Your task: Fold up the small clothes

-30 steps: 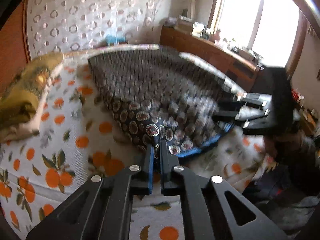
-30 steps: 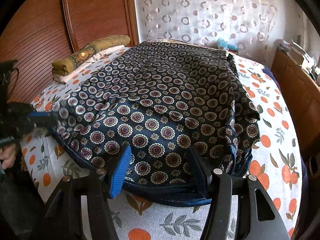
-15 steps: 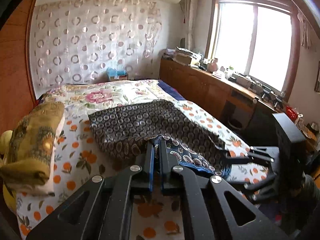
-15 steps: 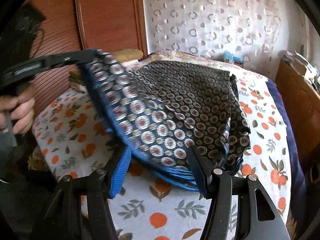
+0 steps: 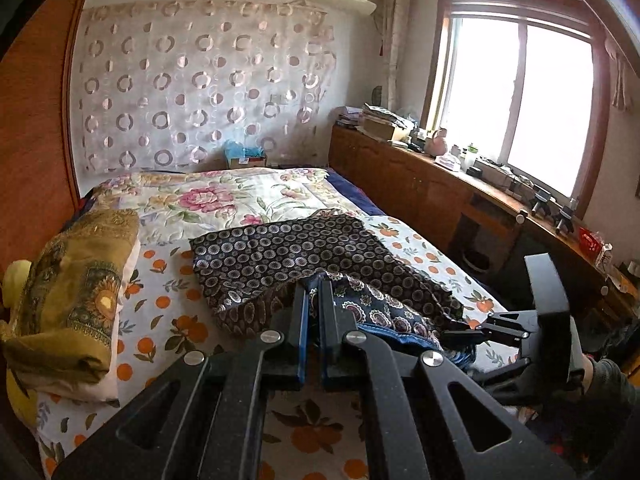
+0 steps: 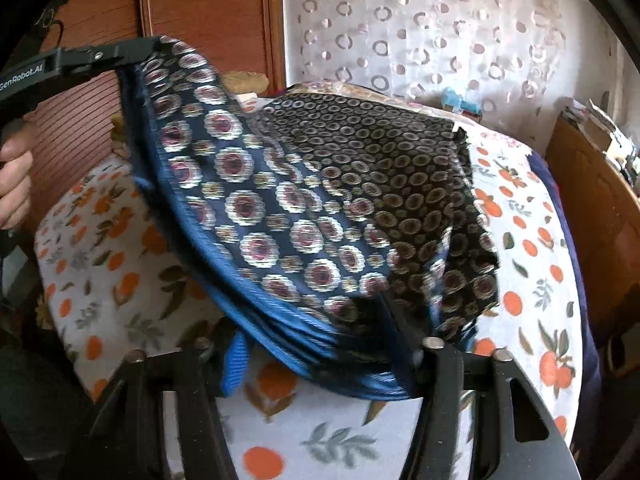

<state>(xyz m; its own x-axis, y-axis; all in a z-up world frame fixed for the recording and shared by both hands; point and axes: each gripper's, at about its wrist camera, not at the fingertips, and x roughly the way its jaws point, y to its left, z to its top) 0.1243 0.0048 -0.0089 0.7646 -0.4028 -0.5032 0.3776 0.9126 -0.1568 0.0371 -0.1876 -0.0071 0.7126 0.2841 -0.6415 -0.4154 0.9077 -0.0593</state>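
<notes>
Patterned garment lifted off bed, corner pinched in closed left tool, draped over wide-open right tool

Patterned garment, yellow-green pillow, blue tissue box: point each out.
patterned garment (image 5: 280, 252), left wrist view, flat middle of the cloth.
yellow-green pillow (image 5: 76, 292), left wrist view, top face.
blue tissue box (image 5: 244, 156), left wrist view, front side.

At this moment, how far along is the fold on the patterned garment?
Done: the left tool has pinched a hem corner of the navy patterned garment and lifted it, exposing the brighter side. In hand: that corner hangs above the orange-print bedsheet. Left: the right tool is open, and no fold is laid flat yet.
</notes>
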